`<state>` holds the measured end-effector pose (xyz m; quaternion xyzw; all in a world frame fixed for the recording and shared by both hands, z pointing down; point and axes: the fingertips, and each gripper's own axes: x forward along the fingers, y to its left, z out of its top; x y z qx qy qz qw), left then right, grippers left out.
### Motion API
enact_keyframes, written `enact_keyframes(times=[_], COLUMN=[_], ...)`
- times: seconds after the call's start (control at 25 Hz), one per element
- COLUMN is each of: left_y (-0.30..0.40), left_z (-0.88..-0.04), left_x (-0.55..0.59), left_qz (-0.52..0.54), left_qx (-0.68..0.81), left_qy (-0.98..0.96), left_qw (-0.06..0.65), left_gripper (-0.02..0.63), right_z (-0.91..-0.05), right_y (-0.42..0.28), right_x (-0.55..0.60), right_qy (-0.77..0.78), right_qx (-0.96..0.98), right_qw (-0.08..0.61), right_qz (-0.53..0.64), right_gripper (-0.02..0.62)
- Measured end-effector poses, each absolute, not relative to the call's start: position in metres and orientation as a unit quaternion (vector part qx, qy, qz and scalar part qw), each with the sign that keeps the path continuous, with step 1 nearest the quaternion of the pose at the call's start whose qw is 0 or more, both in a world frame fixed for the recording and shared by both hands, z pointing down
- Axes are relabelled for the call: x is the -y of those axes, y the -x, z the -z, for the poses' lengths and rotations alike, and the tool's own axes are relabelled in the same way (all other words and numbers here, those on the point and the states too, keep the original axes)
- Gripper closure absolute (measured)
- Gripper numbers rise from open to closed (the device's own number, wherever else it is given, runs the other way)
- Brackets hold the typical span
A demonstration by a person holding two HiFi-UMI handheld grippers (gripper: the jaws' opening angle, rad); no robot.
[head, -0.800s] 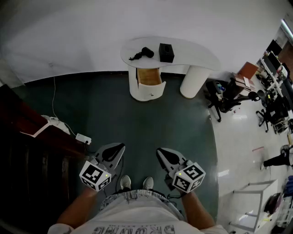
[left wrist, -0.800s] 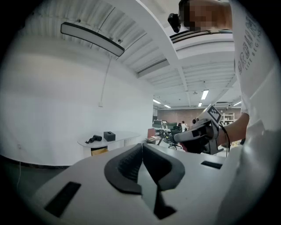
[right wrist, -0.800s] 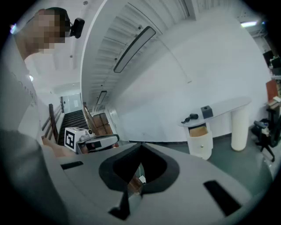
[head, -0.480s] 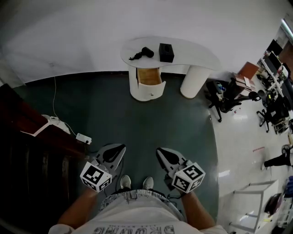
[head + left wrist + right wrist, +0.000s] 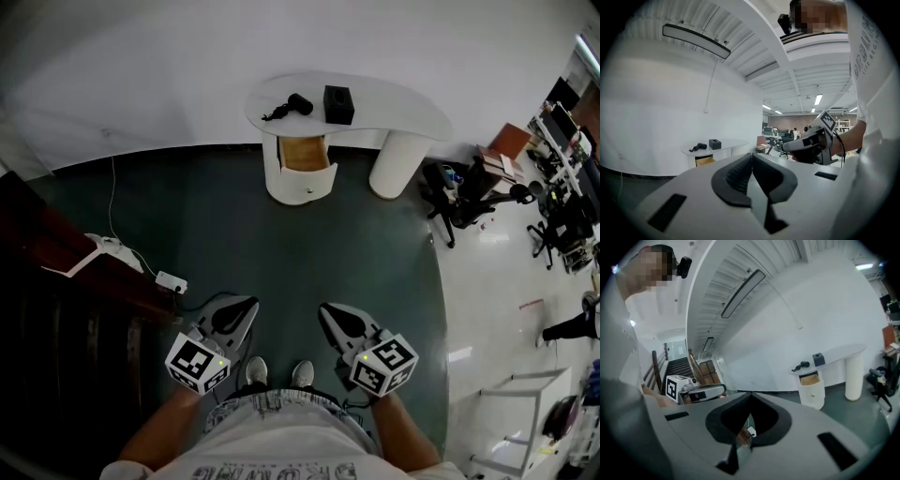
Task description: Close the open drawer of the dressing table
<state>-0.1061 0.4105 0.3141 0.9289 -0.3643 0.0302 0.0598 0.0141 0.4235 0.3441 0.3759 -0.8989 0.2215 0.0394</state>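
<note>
Dressing table at the far side of the room, set against the white wall, well apart from both grippers. Long axis of the white kidney-shaped top running left to right along the wall; round cabinet under the left end, plain cylindrical leg under the right end.

Open drawer at the top of the cabinet, pulled out toward the near side, wooden interior exposed, curved white front with a small knob facing the near side. Sliding axis near to far, across the long axis of the top.

On the top, above the drawer: black hair dryer to the left, black box just to its right.

Left gripper and right gripper held side by side at the near edge, above the dark green floor, both pointing toward the far side. Jaws of each pressed together at the tips, nothing held between them.

Black office chair to the right of the table.
</note>
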Motion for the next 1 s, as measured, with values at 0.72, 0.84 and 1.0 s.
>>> enact_keyframes(times=[0.72, 0.84, 1.0], left_y=[0.085, 0.082, 0.081], left_z=[-0.318, -0.314, -0.316], left_x=[-0.421, -0.422, -0.423], left_qz=[-0.030, -0.032, -0.033], left_qx=[0.375, 0.376, 0.377], left_qy=[-0.925, -0.924, -0.924], left_qw=[0.055, 0.056, 0.054], left_gripper=[0.584, 0.584, 0.584], right_z=[-0.347, -0.341, -0.343], right_y=[-0.037, -0.041, -0.044], right_x=[-0.430, -0.430, -0.430], right_qy=[-0.370, -0.373, -0.375], right_qx=[0.903, 0.902, 0.901], right_qw=[0.037, 0.039, 0.034], right_qz=[-0.216, -0.214, -0.214], right_gripper=[0.552, 0.537, 0.512])
